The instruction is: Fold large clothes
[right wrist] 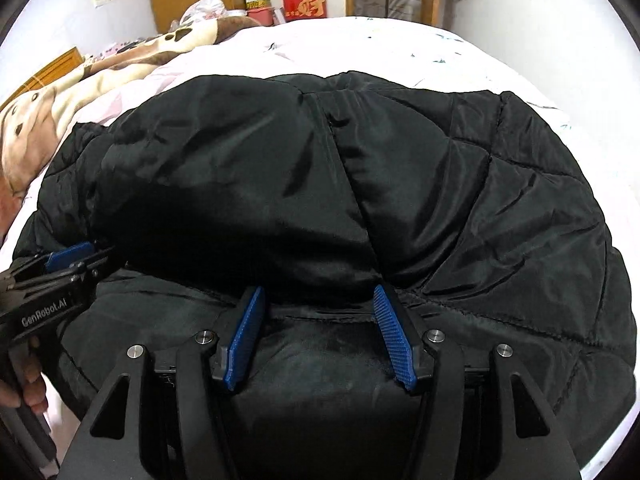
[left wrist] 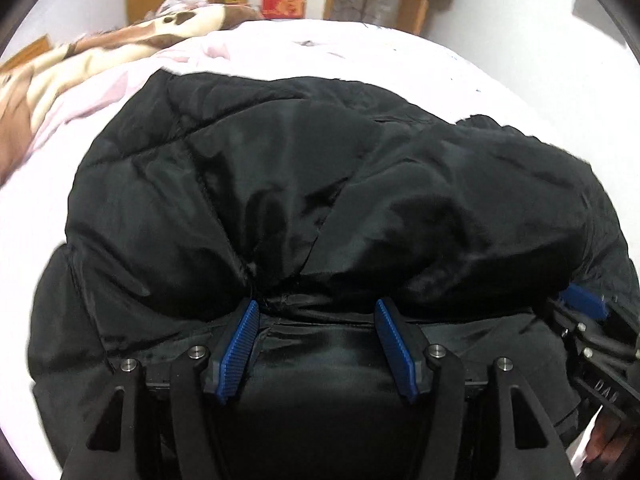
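A big black quilted jacket (left wrist: 280,160) (right wrist: 480,200) lies in a puffy heap on the bed, a top layer folded over toward me. My left gripper (left wrist: 317,308) has its blue pads set wide on a thick fold at the near edge, and creases run out from the left pad. My right gripper (right wrist: 318,294) holds the same near edge further right, padding filling the gap between its pads. Each gripper shows in the other's view: the right gripper (left wrist: 584,304) at the right edge, the left gripper (right wrist: 68,258) at the left edge, held by a hand (right wrist: 28,396).
The jacket rests on a pale pink sheet (left wrist: 360,48) (right wrist: 400,48). A brown and cream cartoon blanket (left wrist: 80,64) (right wrist: 60,92) is bunched along the left side. Behind the bed stand a red box (left wrist: 284,4) (right wrist: 304,4), cardboard boxes and wooden doors.
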`<state>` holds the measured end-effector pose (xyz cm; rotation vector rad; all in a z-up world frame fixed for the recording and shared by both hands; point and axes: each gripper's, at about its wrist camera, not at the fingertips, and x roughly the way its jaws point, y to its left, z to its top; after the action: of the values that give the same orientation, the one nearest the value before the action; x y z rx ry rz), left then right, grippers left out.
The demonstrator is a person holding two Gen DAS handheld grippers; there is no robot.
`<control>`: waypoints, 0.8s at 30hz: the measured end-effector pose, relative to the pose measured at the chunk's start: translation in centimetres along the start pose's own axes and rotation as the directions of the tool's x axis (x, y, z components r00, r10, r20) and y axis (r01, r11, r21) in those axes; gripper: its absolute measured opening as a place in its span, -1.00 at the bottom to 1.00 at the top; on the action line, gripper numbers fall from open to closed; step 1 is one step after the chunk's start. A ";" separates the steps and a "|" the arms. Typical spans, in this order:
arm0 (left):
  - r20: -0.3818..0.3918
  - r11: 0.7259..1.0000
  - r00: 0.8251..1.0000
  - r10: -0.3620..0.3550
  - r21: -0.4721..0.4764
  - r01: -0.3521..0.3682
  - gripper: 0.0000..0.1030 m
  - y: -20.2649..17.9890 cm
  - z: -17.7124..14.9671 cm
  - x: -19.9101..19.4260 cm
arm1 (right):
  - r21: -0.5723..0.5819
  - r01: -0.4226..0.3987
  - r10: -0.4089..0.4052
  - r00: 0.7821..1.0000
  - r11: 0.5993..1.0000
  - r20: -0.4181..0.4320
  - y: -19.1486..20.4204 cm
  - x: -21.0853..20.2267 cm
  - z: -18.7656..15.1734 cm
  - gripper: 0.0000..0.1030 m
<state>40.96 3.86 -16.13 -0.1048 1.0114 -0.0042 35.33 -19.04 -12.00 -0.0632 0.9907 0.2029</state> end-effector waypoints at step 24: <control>-0.025 0.996 0.997 0.077 -0.034 -0.078 0.19 5.0 -0.6 -0.2 | 0.038 0.056 -0.055 0.998 0.998 -0.029 -6.2 -0.4 -0.4 0.09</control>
<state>40.13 8.82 -16.67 -0.0974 1.0388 0.0833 36.02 -25.20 -12.18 -0.0579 1.0196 0.1318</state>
